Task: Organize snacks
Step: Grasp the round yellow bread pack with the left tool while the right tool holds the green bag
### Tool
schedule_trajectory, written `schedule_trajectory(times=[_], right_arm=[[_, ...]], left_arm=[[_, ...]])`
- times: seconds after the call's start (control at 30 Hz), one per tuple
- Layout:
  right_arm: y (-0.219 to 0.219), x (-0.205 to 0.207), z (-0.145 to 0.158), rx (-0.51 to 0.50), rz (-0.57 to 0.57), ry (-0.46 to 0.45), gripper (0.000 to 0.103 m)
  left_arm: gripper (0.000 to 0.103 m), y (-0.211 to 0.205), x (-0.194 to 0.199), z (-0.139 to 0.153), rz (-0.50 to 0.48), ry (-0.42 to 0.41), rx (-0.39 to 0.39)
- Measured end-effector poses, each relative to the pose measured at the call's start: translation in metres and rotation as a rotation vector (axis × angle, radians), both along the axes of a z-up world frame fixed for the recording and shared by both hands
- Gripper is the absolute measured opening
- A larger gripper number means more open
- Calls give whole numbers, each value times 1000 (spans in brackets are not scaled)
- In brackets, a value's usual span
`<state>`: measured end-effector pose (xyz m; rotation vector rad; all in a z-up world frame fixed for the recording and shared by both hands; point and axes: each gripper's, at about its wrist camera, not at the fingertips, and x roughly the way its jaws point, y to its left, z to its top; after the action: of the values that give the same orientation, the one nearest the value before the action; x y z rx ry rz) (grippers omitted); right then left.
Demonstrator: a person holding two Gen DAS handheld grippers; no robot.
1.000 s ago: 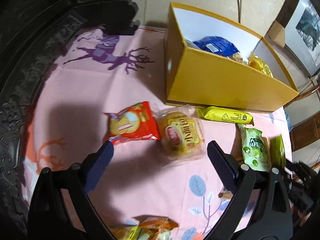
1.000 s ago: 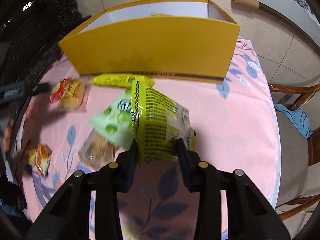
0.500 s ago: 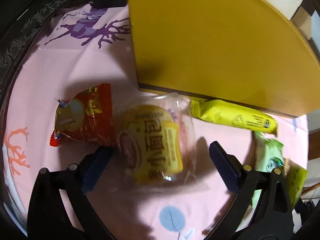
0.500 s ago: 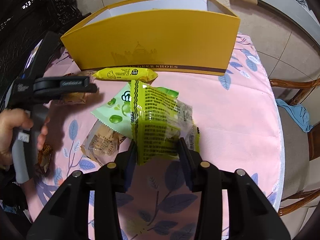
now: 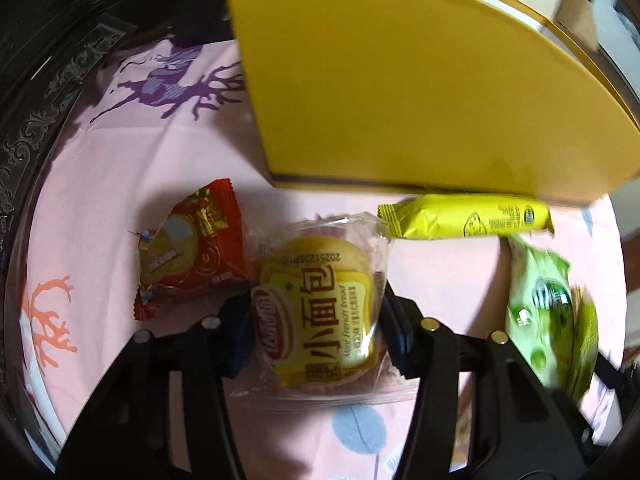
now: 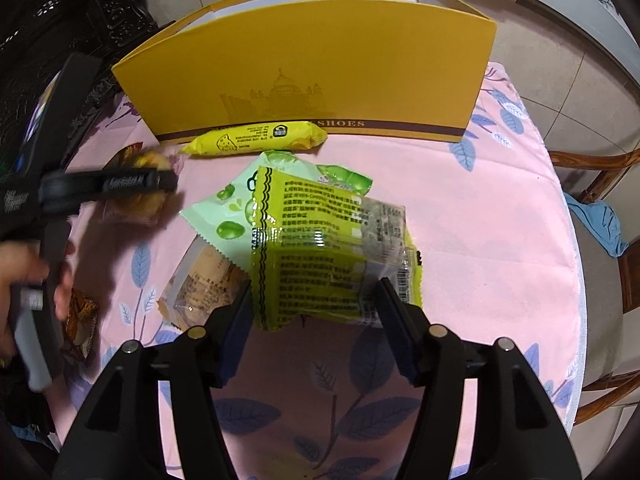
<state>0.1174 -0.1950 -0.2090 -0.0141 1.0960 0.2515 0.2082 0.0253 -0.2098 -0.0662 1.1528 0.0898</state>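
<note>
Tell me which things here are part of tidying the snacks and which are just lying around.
Part of the job:
- yellow box
- bread pack
- red pack
- yellow bar
- green pack
- lime pack
- tan pack

Just lying around:
- tablecloth
- blue cloth
- chair

Between the left fingers we read "Mini french bread", large Chinese characters "小面包" and a printed date code "20251226" with further characters on the clear-wrapped bread packet (image 5: 320,312). Beyond the right fingers, the yellow box (image 6: 320,72) carries "SHOES" on its brown bottom band. The fine print on the yellow-green packet (image 6: 328,252) between the right fingers we cannot make out.
</note>
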Motion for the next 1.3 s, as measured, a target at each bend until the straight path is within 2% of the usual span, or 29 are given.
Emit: schedule_trajectory(times=[0.17,0.33,0.4,0.5,0.53,0.57,0.63,0.9,1.03,1.3], right_arm=[[4,11,-6,-40,-23,17,71],[19,5,-2,-226,-36,-18,71],[24,4,-4,-272,-30,-33,71],[28,9,-14,-283,-19,-12,72],[26,11,-16,-271,-21,-26,65],[26,12,-16,-274,-17,-40,63],[24,15,-10,-285,-2,-52,45],[-7,-12,34,-118,5,-46,22],[-18,-29,47,0,-11,-12,21],[-12,-48,52,64,-23,-10,21]], left_arm=[[53,-9,-19,1,-35,-2,-1],[53,-5,-20,0,-36,3,-11],[53,-5,-20,-1,-39,2,-13],[52,-4,-15,-3,-47,3,-17],[52,-2,-12,-3,-51,5,-18],[52,-1,-12,-4,-53,5,-21],[51,-1,-13,-3,-56,5,-27],[51,3,-36,12,-66,-22,-74],[51,-3,-53,21,-82,-38,-100],[51,-12,-77,32,-106,-56,-93]])
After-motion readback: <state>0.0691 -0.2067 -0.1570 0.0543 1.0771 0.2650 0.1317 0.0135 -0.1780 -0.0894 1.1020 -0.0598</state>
